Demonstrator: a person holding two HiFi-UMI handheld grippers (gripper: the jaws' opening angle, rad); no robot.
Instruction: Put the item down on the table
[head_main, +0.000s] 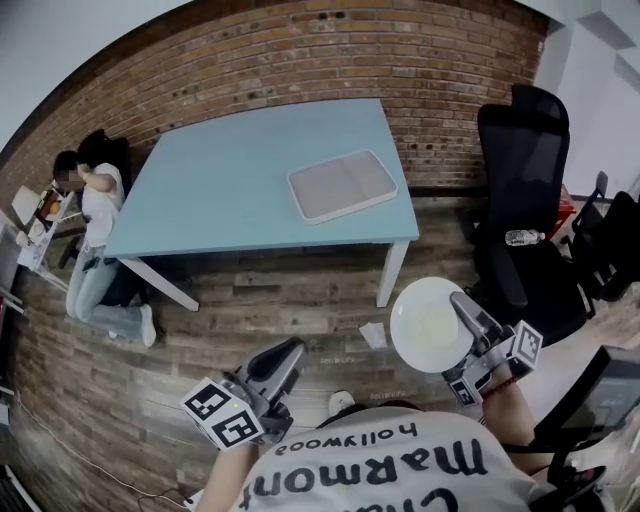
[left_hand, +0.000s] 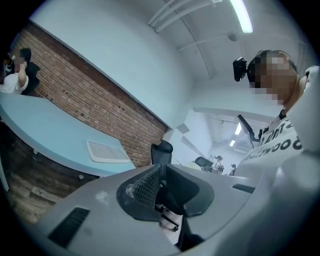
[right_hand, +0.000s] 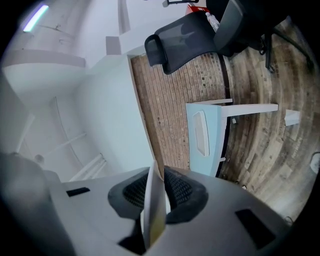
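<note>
Smooth matt table (head_main: 230, 190), rough brick wall (head_main: 300, 60), worn wood-plank floor (head_main: 280, 300), smooth white plate (head_main: 425, 325), black mesh chair (right_hand: 177, 40), dimpled dark pads (right_hand: 182, 192) on the grey plastic right gripper (right_hand: 156, 175).

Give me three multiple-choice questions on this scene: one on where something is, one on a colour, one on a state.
1. Where does the tray lie?
A. on the floor
B. on the table
C. on the chair

2. What colour is the table top?
A. light blue
B. red
C. black

3. What are the right tongs doing?
A. hanging empty
B. gripping a bottle
C. clamping a white plate

Key:
1. B: the tray rests flat on the table top.
2. A: the top looks pale blue in the head view.
3. C: the right gripper view shows the plate's rim pinched between the pads.
</note>
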